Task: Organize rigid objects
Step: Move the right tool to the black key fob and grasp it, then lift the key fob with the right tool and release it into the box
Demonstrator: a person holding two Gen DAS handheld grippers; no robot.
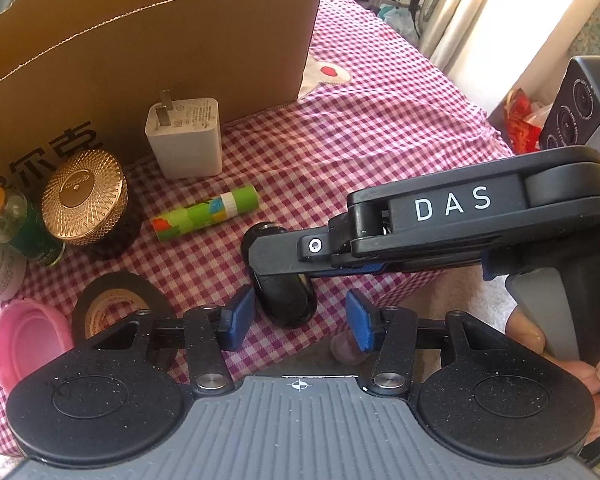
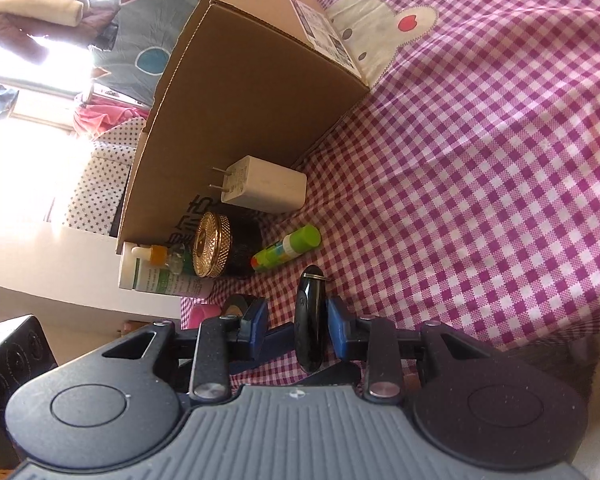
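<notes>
A black oval key fob point(image 1: 286, 300) point(image 2: 309, 320) sits near the front edge of the checked cloth. My left gripper point(image 1: 300, 318) stands over it with the jaws apart. Its left pad is beside the fob's edge and its right pad is clear of it. My right gripper point(image 2: 298, 328) reaches in from the right, rolled on its side, with one finger point(image 1: 276, 248) crossing over the fob. In the right wrist view the fob shows edge-on between the jaws, against one pad, with a gap to the other.
An open cardboard box point(image 1: 160, 52) stands behind. In front of it are a white charger point(image 1: 186, 138), a green glue stick point(image 1: 206, 212), a gold-lidded jar point(image 1: 86, 196), a black tape roll point(image 1: 116, 308), a pink lid point(image 1: 28, 336) and small bottles point(image 1: 24, 232). A hand point(image 1: 572, 356) grips the right handle.
</notes>
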